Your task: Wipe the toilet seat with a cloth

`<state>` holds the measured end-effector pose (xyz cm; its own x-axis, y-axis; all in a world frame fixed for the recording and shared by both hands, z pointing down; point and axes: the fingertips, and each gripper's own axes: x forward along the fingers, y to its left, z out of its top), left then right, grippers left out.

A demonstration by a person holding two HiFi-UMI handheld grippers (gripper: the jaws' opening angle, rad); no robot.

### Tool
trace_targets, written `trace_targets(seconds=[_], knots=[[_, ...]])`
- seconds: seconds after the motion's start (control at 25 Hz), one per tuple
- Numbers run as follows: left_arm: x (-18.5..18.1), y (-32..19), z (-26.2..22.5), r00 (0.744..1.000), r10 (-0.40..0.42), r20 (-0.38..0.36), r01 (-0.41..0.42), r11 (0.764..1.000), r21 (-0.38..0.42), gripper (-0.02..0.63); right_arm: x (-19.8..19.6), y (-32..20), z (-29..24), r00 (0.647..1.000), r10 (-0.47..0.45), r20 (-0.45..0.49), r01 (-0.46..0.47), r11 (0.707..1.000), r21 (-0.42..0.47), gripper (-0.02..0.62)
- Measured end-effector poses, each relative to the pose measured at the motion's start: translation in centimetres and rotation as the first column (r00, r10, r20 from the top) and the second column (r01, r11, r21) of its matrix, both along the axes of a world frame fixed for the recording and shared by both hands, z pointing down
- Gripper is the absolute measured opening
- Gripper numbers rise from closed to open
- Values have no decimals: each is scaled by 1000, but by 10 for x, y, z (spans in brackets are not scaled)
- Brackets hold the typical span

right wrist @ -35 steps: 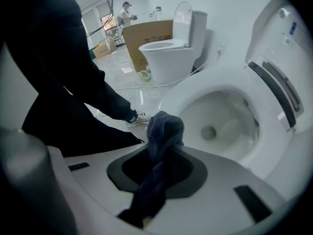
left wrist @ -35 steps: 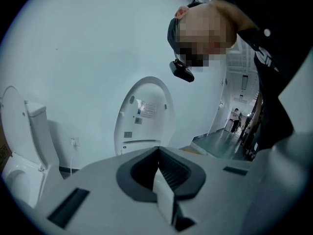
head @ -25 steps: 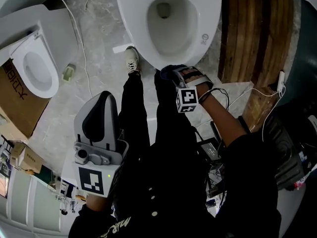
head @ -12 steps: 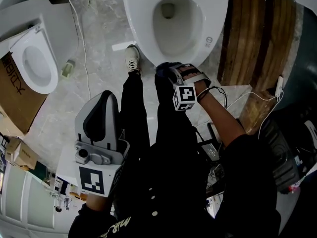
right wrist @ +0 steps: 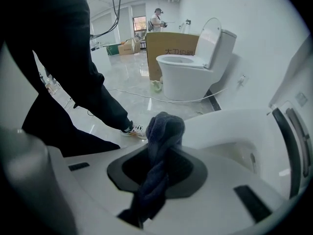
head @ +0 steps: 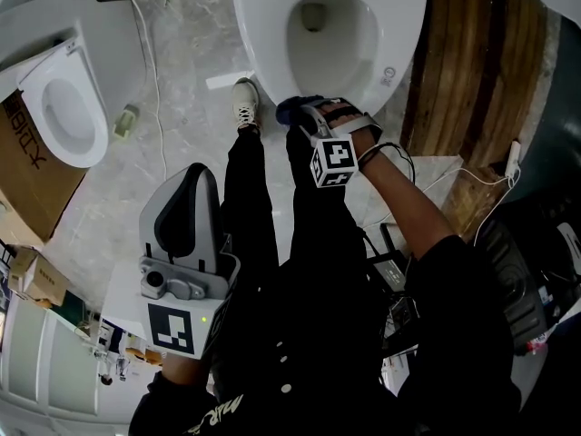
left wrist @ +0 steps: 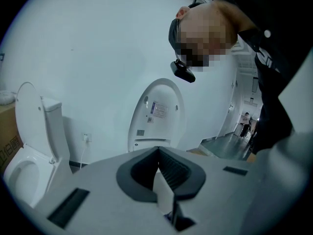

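A white toilet with its seat (head: 399,34) down fills the top of the head view. My right gripper (head: 307,114) is shut on a dark blue cloth (head: 292,107), held at the seat's front rim. In the right gripper view the cloth (right wrist: 164,129) bunches out past the jaws (right wrist: 164,153), with the seat (right wrist: 230,124) just beyond on the right. Whether the cloth touches the seat I cannot tell. My left gripper (head: 186,178) hangs low by the person's left leg, away from the toilet. Its jaws (left wrist: 158,153) are shut with nothing between them.
A second toilet (head: 54,116) stands at the left beside a cardboard box (head: 27,184). A white cable (head: 150,89) runs over the marble floor. Wooden boards (head: 463,62) lie right of the toilet. The person's shoe (head: 243,107) is near the bowl's front.
My right gripper has carried the cloth up to the toilet's front rim. The left gripper has stayed where it was.
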<state>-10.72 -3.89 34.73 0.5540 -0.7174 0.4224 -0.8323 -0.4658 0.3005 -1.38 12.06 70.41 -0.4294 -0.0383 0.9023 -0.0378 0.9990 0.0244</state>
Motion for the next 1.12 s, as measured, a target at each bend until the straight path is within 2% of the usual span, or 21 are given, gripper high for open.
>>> trace_targets(seconds=[0.2, 0.44, 0.72, 0.92, 1.12], knots=[[-6, 1, 2, 1000, -17, 1, 17, 1000, -7, 11, -12, -22, -1, 999, -36, 25, 35, 999, 23, 83], [-11, 2, 5, 999, -33, 0, 33, 999, -11, 11, -30, -57, -4, 998, -26, 51, 23, 998, 55, 83], [-19, -3, 6, 999, -50, 5, 50, 999, -12, 11, -35, -81, -5, 996, 20, 83, -26, 997, 71, 83], [-24, -5, 8, 998, -58, 11, 58, 998, -20, 11, -36, -102, -5, 989, 105, 106, -110, 993, 42, 83], [-25, -8, 7, 997, -70, 12, 70, 997, -19, 11, -34, -125, -6, 982, 148, 116, -154, 987, 39, 83]])
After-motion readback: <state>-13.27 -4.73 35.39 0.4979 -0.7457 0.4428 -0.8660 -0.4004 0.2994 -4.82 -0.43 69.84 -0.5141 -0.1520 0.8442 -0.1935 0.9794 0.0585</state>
